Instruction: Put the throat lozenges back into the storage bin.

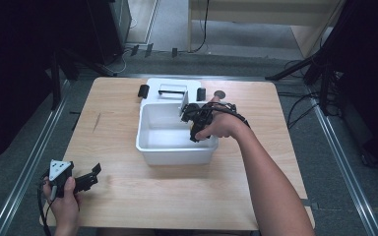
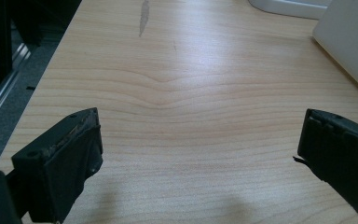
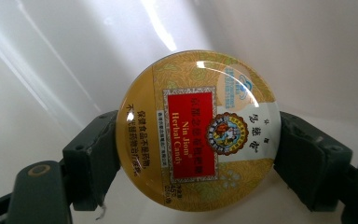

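Observation:
A round yellow candy tin point(image 3: 198, 133) with a red label sits squeezed between the two black jaws of my right gripper point(image 3: 198, 154), which is shut on it. In the high view that right gripper point(image 1: 197, 123) reaches down into the right side of a white plastic bin point(image 1: 150, 147); the tin itself is hidden there by the hand. My left gripper point(image 1: 89, 178) rests low over the table's near left corner, open, with bare wood between its fingers point(image 2: 60, 163).
Behind the bin stands a white device point(image 1: 170, 91) with a black handle. Small dark objects point(image 1: 143, 90) flank it, and a dark round disc point(image 1: 220, 94) lies to its right. The table edge and floor rails point(image 2: 0, 93) lie close at the left.

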